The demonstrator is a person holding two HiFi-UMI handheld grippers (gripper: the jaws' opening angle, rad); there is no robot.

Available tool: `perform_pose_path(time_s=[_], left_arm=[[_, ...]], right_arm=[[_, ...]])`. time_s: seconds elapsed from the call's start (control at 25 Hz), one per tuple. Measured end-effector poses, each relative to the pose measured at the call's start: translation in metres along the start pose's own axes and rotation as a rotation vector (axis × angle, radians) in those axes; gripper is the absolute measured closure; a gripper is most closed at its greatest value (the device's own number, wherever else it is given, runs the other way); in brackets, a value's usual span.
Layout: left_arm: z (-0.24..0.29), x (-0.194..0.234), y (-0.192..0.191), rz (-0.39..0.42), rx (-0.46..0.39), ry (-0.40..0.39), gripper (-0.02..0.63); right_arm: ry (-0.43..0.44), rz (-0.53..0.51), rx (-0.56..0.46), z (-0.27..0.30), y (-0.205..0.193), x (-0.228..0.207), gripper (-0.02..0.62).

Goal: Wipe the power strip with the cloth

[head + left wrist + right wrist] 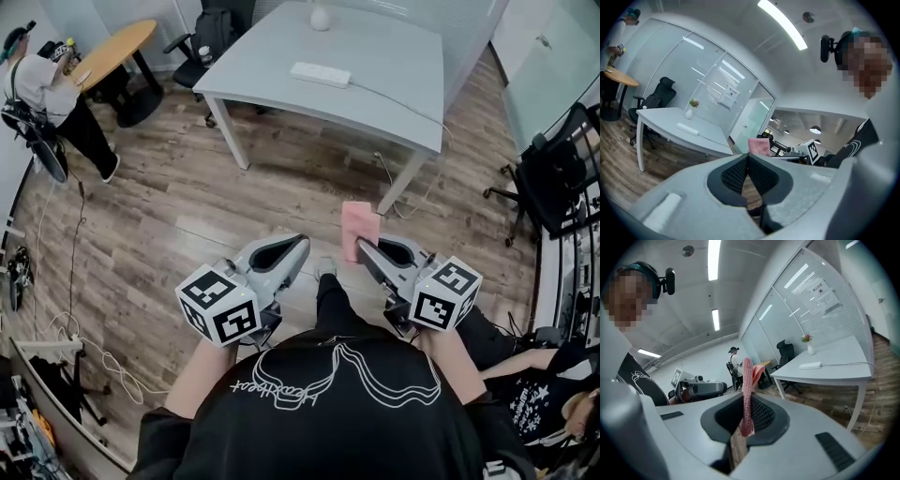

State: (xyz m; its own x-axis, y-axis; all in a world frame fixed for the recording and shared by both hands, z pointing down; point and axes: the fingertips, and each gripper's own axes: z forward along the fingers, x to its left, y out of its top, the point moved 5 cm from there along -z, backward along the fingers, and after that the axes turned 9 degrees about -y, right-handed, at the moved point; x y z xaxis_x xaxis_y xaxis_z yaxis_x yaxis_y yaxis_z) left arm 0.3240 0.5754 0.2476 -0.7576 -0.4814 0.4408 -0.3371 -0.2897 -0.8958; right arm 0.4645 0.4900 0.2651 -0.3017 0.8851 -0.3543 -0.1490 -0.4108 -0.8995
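– Pink soft fabric cloth (pixel 360 228): we hold it upright in the right gripper (pixel 373 251), jaws clamped on its lower edge. Left gripper (pixel 296 246): jaws pressed together, nothing between them.
– Noted. The white oblong plastic power strip (pixel 321 74) lies on the pale grey table (pixel 394 56), well apart from us.
– So we judge the approach comes first. Then we lay the cloth's flat face on the strip, stroke lengthwise, and brace the strip with the left gripper against sliding.

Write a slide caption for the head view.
Right gripper holds the pink cloth; left gripper shut, empty; power strip lies on the grey table.
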Motion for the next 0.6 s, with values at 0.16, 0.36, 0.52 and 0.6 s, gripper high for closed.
perform_pose_path(time_s=[0.16,0.36,0.52,0.6], left_arm=[[0.016,0.020,0.010,-0.020,0.002,-0.011,0.592],[0.047,0.060,0.030,-0.001,0.032,0.003,0.592],[0.077,0.108,0.051,0.030,0.048,0.014,0.592],[0.093,0.137,0.065,0.042,0.048,0.022,0.592]], right_arm=[[0.011,0.014,0.009,0.018,0.009,-0.022,0.563],[0.047,0.074,-0.006,0.055,0.029,-0.066,0.562],[0.058,0.076,-0.018,0.096,0.052,-0.107,0.563],[0.056,0.078,-0.011,0.118,0.065,-0.129,0.561]])
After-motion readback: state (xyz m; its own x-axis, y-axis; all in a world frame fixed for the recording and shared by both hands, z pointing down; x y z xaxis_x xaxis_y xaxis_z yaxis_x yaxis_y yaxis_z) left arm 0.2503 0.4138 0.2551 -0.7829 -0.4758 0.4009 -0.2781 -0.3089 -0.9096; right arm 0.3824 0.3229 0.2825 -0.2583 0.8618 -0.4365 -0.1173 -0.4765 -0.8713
